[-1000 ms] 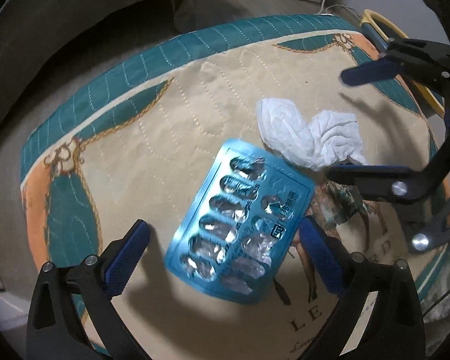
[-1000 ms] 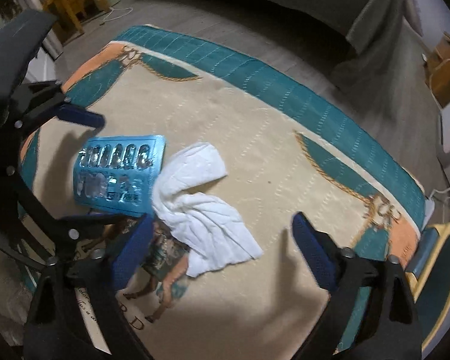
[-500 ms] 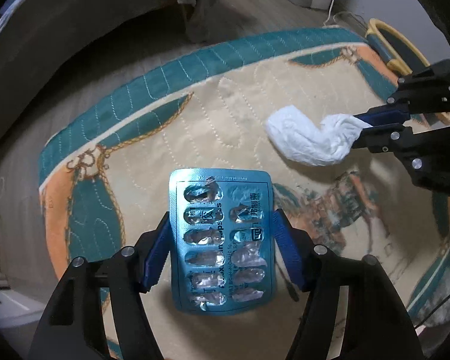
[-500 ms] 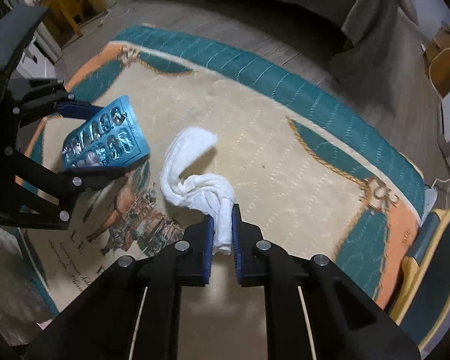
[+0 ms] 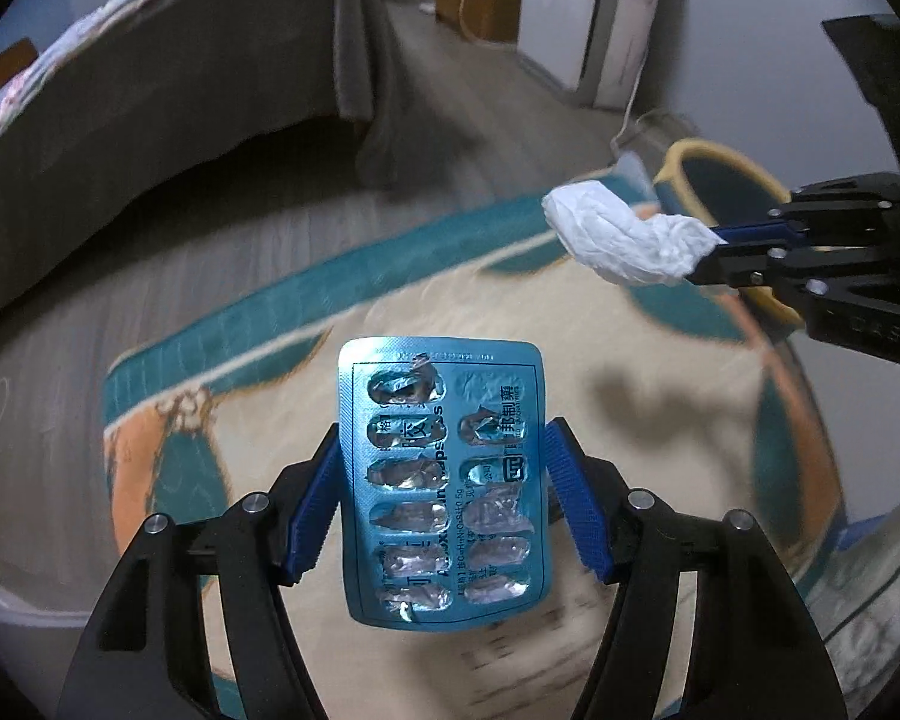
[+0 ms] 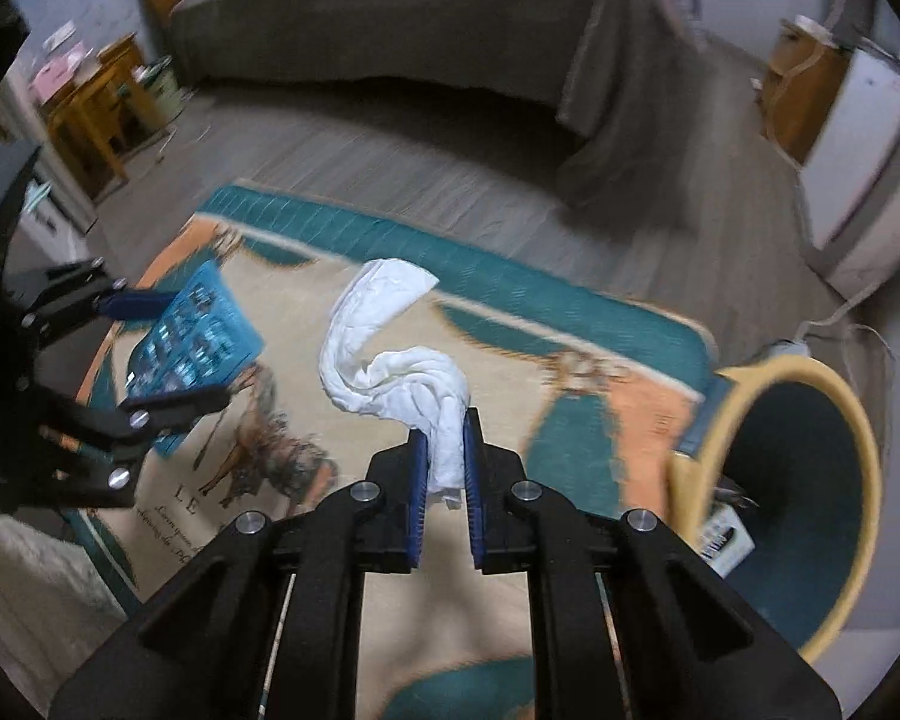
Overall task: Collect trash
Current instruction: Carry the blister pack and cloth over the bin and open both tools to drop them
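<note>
My left gripper [image 5: 441, 450] is shut on a blue empty pill blister pack [image 5: 441, 480] and holds it upright above the rug; it also shows in the right wrist view [image 6: 195, 333]. My right gripper [image 6: 445, 426] is shut on a crumpled white tissue [image 6: 390, 348], lifted off the rug; the tissue also shows in the left wrist view [image 5: 618, 237], with the right gripper [image 5: 711, 246] at the right. A round bin with a yellow rim [image 6: 744, 396] and dark teal inside stands on the floor at the right, also seen in the left wrist view [image 5: 720, 156].
A beige, teal and orange rug [image 6: 510, 294] lies on the wooden floor. A bed with a grey cover [image 6: 390, 18] stands behind it. Wooden furniture [image 6: 96, 114] is at the far left and a white cabinet [image 6: 858, 144] at the right. A box [image 6: 720, 537] lies in the bin.
Both grippers closed on their items and lifted them off the rug. The views have tilted up, and the right gripper with the tissue has swung toward the bin.
</note>
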The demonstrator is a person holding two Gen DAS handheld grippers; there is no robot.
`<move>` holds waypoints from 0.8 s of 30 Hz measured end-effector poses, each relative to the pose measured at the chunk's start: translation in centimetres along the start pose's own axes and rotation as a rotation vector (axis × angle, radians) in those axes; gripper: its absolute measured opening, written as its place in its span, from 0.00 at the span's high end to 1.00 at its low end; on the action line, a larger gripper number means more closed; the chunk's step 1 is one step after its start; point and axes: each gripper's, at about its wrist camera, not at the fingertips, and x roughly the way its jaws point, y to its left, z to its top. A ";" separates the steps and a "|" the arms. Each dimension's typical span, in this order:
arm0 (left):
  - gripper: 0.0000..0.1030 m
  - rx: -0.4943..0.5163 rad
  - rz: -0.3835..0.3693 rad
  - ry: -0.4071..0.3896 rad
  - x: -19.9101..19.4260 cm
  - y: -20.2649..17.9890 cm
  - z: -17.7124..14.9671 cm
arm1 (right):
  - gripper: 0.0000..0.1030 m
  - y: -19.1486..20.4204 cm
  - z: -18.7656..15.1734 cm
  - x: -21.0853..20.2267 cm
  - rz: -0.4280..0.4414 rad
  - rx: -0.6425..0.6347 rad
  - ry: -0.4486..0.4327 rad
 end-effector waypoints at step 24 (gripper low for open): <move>0.35 0.256 -0.190 -0.111 0.2 -19.7 9.5 | 0.90 -22.9 -10.1 -5.7 -0.262 0.641 -0.026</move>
